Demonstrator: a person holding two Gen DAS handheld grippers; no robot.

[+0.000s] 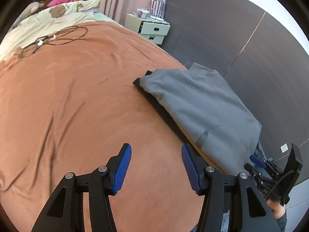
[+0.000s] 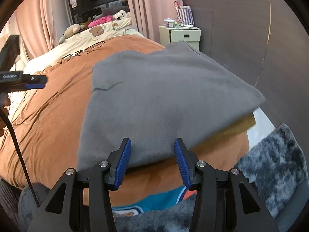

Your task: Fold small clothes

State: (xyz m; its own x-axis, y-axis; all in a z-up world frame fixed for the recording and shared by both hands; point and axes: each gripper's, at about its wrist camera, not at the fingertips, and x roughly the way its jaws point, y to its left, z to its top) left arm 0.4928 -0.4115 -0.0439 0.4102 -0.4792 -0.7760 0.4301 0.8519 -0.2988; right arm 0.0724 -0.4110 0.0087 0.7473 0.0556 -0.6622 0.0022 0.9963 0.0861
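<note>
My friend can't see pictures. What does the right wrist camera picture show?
A folded grey garment lies on a bed with an orange-brown blanket, just ahead of the open right hand-held gripper, which holds nothing. The left hand-held gripper pokes in from the left edge, and a cream nightstand stands far back by the dark wall.

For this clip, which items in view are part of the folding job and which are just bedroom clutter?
Job:
- grey folded garment
- black garment beneath it
- left gripper, open
- right gripper, open

Lying about:
- black cables
- white nightstand
- striped bag
- plush toy
- pink cloth
</note>
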